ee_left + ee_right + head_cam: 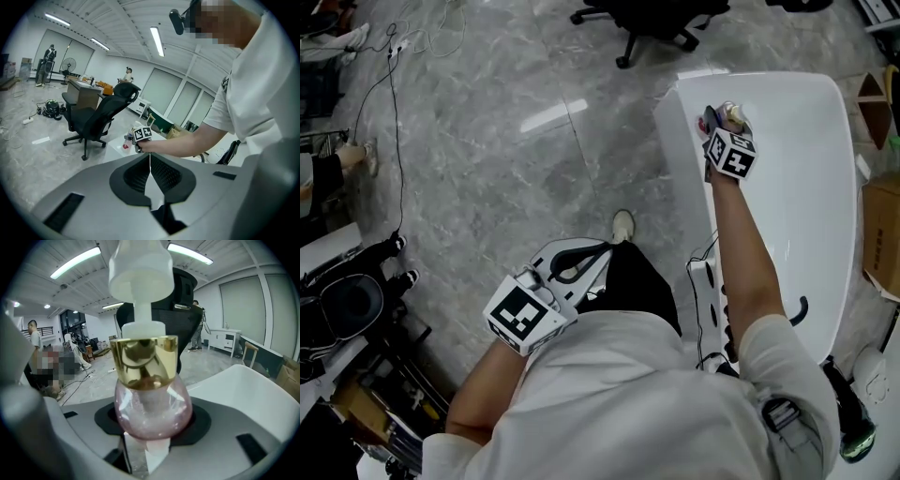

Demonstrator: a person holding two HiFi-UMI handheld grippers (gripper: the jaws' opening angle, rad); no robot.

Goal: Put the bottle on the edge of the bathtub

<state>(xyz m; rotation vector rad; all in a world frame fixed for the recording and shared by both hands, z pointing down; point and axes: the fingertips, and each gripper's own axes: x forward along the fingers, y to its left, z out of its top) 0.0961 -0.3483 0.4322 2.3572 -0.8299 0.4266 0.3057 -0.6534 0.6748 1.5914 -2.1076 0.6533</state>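
Observation:
A round pink bottle (pixel 152 404) with a gold collar and a white pump top fills the right gripper view, upright between the jaws of my right gripper (pixel 150 446), which is shut on it. From the head view, that gripper (pixel 719 125) holds the bottle (pixel 733 114) over the far left rim of the white bathtub (pixel 680 141); whether its base touches the rim is hidden. My left gripper (pixel 598 251) hangs shut and holds nothing close to my body. Its own view shows the jaws of the left gripper (pixel 150 168) meeting, with the right gripper (pixel 136 140) beyond.
A black office chair (pixel 652 23) stands on the grey marble floor beyond the tub. Cables (pixel 394 84) trail at the far left, above black equipment (pixel 347 309). A cardboard box (pixel 881 234) sits right of the tub. A black hook-shaped fitting (pixel 800 312) lies inside it.

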